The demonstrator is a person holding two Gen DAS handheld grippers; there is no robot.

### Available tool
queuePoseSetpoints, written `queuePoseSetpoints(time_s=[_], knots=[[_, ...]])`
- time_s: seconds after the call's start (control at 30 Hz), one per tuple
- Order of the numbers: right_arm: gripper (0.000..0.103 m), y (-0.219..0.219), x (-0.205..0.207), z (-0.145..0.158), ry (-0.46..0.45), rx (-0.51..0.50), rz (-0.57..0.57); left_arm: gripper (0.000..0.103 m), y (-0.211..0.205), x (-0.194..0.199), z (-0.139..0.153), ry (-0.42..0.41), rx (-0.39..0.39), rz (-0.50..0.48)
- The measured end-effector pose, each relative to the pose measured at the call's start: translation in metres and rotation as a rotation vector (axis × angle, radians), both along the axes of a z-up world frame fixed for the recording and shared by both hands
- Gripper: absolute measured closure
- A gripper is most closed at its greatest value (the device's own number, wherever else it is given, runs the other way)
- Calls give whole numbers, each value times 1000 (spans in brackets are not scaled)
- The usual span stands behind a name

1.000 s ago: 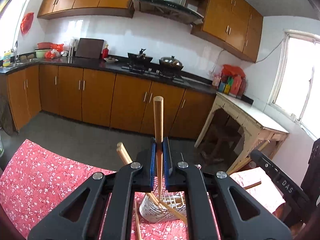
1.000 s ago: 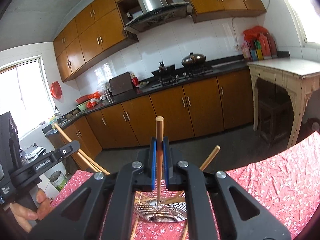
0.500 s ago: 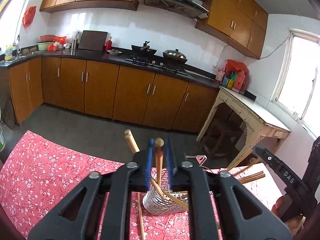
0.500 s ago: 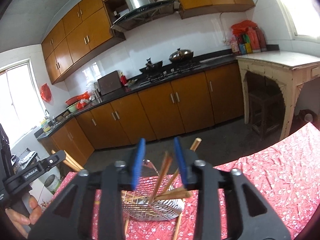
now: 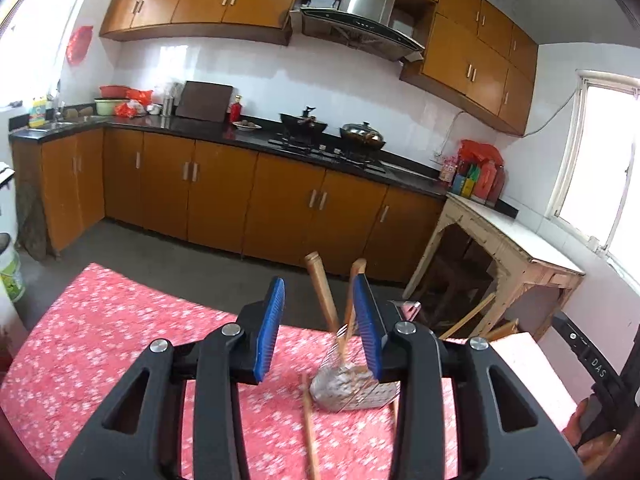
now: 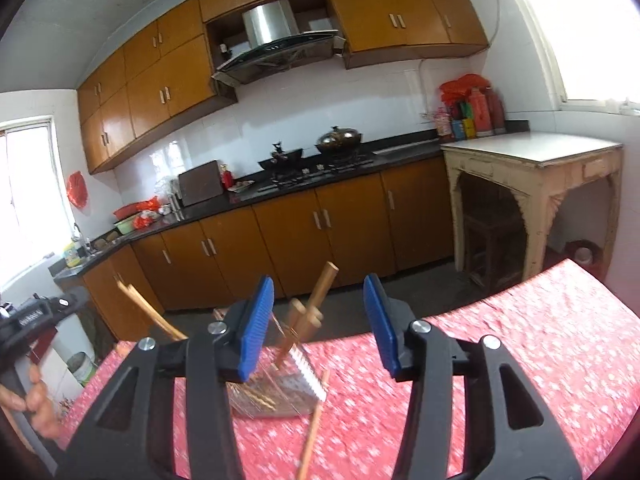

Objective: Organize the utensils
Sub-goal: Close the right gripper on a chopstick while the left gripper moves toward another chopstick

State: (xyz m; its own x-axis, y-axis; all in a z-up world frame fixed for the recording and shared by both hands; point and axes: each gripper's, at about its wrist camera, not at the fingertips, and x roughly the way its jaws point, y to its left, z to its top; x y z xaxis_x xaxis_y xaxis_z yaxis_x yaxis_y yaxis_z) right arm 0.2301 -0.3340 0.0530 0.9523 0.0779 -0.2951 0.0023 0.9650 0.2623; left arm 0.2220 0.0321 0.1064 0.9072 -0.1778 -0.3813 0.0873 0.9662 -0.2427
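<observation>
Both sets of jaws have just been opening: a second ago each was clamped on an upright wooden stick, and now those sticks stand loose in the wire mesh utensil basket [image 5: 352,390] while I draw the grippers back from it. My left gripper [image 5: 319,330] is released, blue pads apart with nothing pressed between them; a round wooden chopstick [image 5: 322,292] leans in the gap, and a second stick sits right against the right-hand pad, though the blur keeps me from saying whether it touches. My right gripper [image 6: 319,326] is also released, its pads wide apart, and the bundle of wooden chopsticks [image 6: 310,312] rises from the basket [image 6: 280,392] in the space between them, clear of both pads.

What matters for my next move, as I judge it, is the loose wooden chopstick [image 6: 314,430] lying flat on the red floral tablecloth [image 6: 500,360]. Seen from the right fingers it lies below and just short of the fingertips, beside the basket's near edge, its long axis running roughly along my pointing line, tilted slightly to the right. The left view shows another loose stick [image 5: 310,432] low between the fingers, likewise lengthwise. Either hand is near; I would have to dip the tips and turn the wrist to cross the shaft.
</observation>
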Motion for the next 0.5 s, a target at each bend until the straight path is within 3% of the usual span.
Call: queuePoseSetpoints(time_s=[0.17,0.33,0.5], knots=[[56,-17,-16,-46,106,8,-32,63,15,-22,-28,30,55,41],[56,-17,-13,-100,238,13,-48,63,17,-25,-80,139,124,79],[56,14,-5,-140,358,1,8,63,10,-20,-130,248,169,79]])
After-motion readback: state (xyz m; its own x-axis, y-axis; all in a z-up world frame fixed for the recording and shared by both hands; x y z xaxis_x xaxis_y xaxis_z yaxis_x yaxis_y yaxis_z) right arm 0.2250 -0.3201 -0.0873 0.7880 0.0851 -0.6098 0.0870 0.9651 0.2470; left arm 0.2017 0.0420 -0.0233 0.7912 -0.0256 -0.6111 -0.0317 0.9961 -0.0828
